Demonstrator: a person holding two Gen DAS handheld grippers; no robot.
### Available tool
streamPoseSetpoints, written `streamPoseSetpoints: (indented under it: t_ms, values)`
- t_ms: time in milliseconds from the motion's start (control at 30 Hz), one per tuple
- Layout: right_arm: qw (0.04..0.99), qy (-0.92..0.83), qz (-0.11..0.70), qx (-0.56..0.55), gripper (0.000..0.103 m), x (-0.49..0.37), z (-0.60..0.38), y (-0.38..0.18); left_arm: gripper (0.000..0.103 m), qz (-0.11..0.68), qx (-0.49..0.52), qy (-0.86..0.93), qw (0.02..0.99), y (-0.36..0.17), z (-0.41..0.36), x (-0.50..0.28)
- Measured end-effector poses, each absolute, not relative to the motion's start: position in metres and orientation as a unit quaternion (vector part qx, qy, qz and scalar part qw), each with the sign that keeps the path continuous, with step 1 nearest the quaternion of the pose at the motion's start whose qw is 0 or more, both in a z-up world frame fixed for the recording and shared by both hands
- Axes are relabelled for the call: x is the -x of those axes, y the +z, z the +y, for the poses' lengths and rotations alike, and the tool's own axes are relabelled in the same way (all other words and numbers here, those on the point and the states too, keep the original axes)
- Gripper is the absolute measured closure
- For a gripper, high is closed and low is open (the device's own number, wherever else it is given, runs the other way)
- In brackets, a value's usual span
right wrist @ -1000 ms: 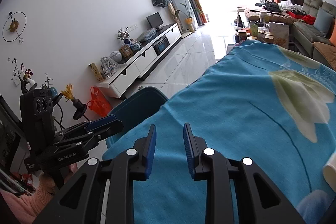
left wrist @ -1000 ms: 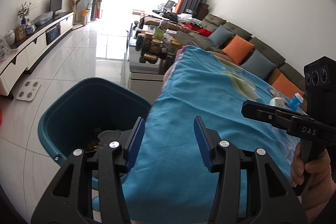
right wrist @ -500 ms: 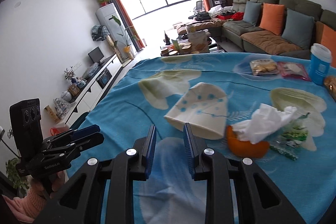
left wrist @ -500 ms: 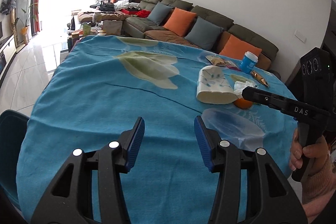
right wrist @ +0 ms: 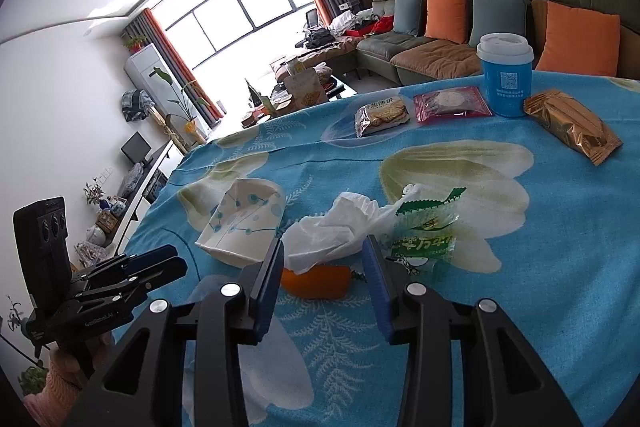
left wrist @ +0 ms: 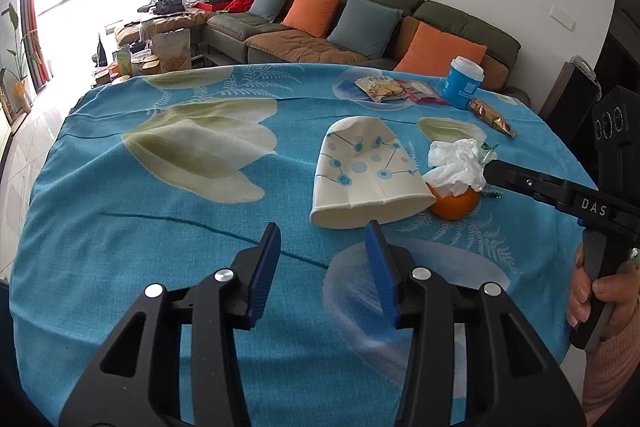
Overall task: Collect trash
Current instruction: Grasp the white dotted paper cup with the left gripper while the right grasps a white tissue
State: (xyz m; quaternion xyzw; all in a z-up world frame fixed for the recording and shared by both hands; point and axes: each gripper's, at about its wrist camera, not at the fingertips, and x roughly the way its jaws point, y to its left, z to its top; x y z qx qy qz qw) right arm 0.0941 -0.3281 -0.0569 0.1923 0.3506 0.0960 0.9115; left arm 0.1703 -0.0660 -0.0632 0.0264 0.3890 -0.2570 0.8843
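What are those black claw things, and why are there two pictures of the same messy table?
A person holds two grabbing tools, one per hand, each with a camera looking along its fingers, so each picture is one tool's view. The left gripper is open, near a tipped paper cup. The right gripper has just been opening, pointing at a crumpled tissue, an orange peel and a green wrapper. Neither holds anything. Snack packets and a blue lidded cup sit farther back on the blue tablecloth.

A table under a blue flowered cloth [left wrist: 160,227] carries a tipped paper cup [left wrist: 368,179], a crumpled tissue [right wrist: 340,227] over an orange peel [right wrist: 316,281], a green wrapper [right wrist: 426,241], two biscuit packets [right wrist: 382,115], a gold packet [right wrist: 572,127] and an upright blue cup [right wrist: 506,79].
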Motion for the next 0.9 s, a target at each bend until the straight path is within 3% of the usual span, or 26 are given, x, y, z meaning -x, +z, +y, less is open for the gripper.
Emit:
streamPoseSetpoints:
  t_ms: [333, 400, 500, 667, 900]
  values:
    - [0.897, 0.108, 0.367, -0.221, 0.064, -0.111, -0.329, -0.066, 0.076, 0.409, -0.037, -0.262, 0.873, -0.074, -0.084, -0.193]
    - [0.895, 0.111, 0.370, -0.222, 0.072, -0.112, -0.330, -0.068, 0.088, 0.409, -0.037, -0.263, 0.873, -0.073, -0.085, -0.195]
    - [0.891, 0.115, 0.377, -0.225, 0.085, -0.113, -0.329, -0.071, 0.095, 0.406, -0.033, -0.264, 0.874, -0.073, -0.084, -0.196]
    - [0.892, 0.125, 0.372, -0.224, 0.096, -0.111, -0.328, -0.069, 0.096, 0.397, -0.029, -0.261, 0.879, -0.070, -0.080, -0.191]
    - [0.900, 0.138, 0.351, -0.220, 0.098, -0.105, -0.326, -0.057, 0.097, 0.380, -0.023, -0.249, 0.890, -0.061, -0.065, -0.176]
